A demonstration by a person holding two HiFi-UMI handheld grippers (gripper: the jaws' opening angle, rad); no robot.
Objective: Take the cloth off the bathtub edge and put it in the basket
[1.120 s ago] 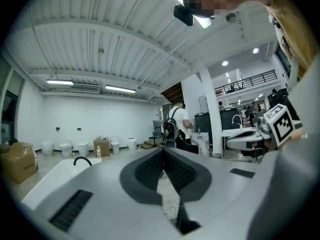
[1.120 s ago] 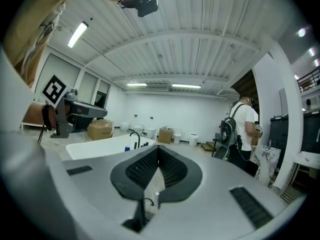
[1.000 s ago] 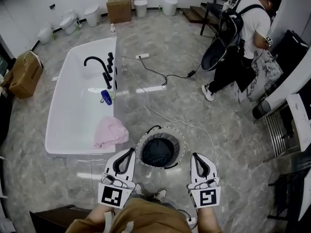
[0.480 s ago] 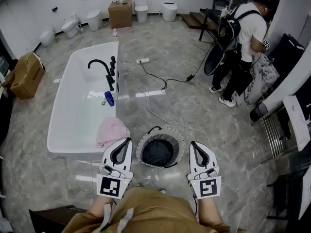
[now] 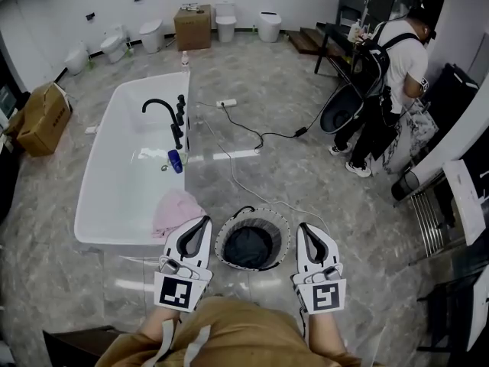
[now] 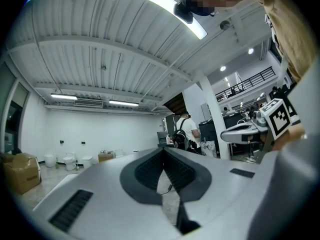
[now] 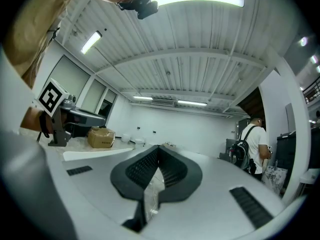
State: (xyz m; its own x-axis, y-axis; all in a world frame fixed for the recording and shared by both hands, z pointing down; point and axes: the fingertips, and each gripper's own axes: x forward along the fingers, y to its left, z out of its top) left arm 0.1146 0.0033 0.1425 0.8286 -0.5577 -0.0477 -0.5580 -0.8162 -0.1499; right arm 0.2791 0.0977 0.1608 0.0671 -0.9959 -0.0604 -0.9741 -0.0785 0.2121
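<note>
Bathtub (image 5: 114,182), white and long, stretches away ahead and to the left of the left gripper's fingertips. A person (image 5: 393,60) with a backpack stands well off, beyond and to the right of the right gripper's fingertips. A cardboard box (image 5: 42,117) sits far to the left of the tub. The basket (image 5: 256,215), round with a dark lining, stands on the floor between the two pairs of fingertips. The pink cloth (image 5: 176,209) lies bunched on the tub's near right edge, just left of the left fingertips and apart from them. The left gripper (image 5: 200,222) and the right gripper (image 5: 306,228) point level, each with its jaws pressed together on nothing. A black faucet (image 5: 164,113) and a small blue bottle (image 5: 176,160) stand farther along that edge.
</note>
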